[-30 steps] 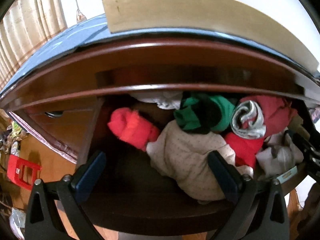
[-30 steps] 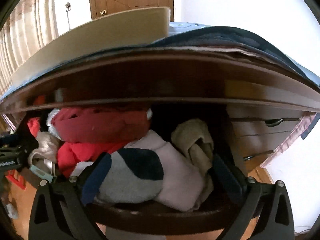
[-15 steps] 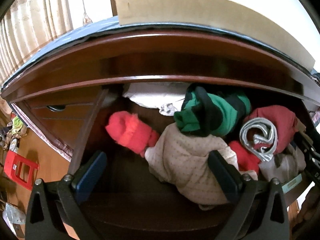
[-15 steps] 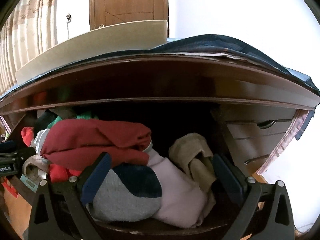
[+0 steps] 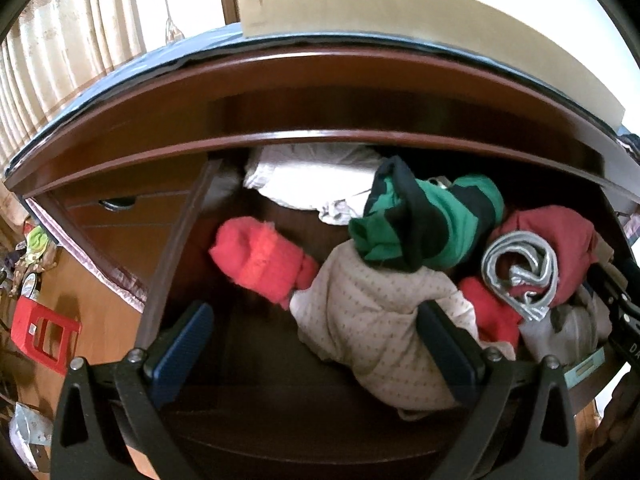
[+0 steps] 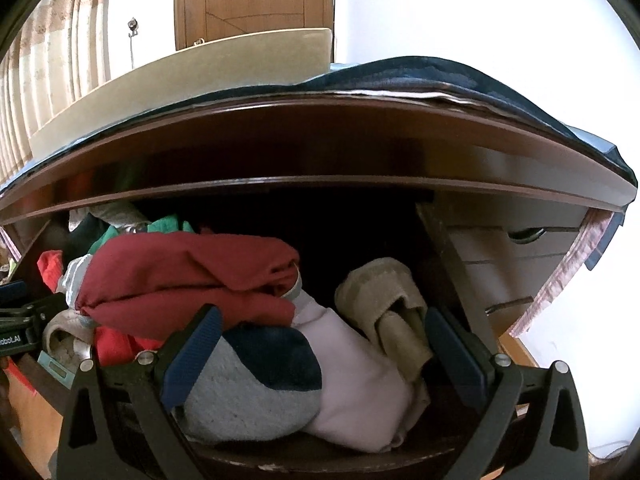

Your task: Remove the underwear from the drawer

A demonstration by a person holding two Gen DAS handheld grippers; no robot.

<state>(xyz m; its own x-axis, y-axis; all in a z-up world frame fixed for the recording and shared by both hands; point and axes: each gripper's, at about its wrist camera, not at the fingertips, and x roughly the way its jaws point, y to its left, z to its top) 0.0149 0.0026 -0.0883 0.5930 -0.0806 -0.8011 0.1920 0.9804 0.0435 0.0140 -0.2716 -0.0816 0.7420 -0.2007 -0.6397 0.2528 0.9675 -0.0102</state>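
Both claws gaped wide: left claw (image 5: 316, 344) before the dotted garment (image 5: 372, 336), right claw (image 6: 320, 346) perhaps touching the grey-navy bundle (image 6: 256, 384).

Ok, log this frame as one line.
drawer open, full of clothes | left gripper open, empty | right gripper open over grey sock | nothing removed yet

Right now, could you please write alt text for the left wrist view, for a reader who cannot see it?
The open left gripper hovers over an open wooden drawer full of bundled clothes, holding nothing. Between its jaws lies a beige dotted garment, with a red fuzzy bundle to its left and a green-and-black striped roll behind it.
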